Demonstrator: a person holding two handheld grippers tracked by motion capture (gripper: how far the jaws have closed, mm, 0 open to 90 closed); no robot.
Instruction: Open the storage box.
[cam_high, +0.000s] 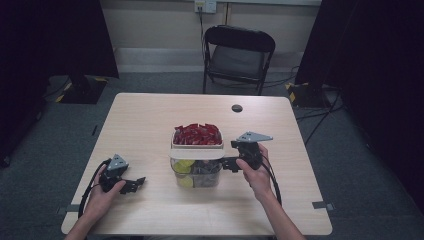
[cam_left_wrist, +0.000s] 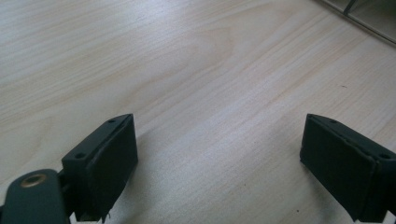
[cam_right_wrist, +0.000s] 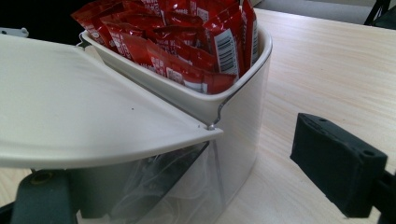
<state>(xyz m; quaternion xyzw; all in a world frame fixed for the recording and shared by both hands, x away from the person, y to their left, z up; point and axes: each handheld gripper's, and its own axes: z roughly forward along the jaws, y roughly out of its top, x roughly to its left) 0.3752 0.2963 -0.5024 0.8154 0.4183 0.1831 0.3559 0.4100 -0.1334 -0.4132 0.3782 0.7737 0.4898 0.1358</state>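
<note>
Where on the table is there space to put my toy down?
The table is bare behind the box of red packets, out to the small dark disc, and along the near edge. It is crowded mid-table, where the right gripper reaches the box.

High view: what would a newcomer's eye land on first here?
The red packets heaped in the top tray of a white container at mid-table. The right gripper sits against its right side, one of its fingers beside the clear lower bin; the left gripper rests open, near left.
</note>
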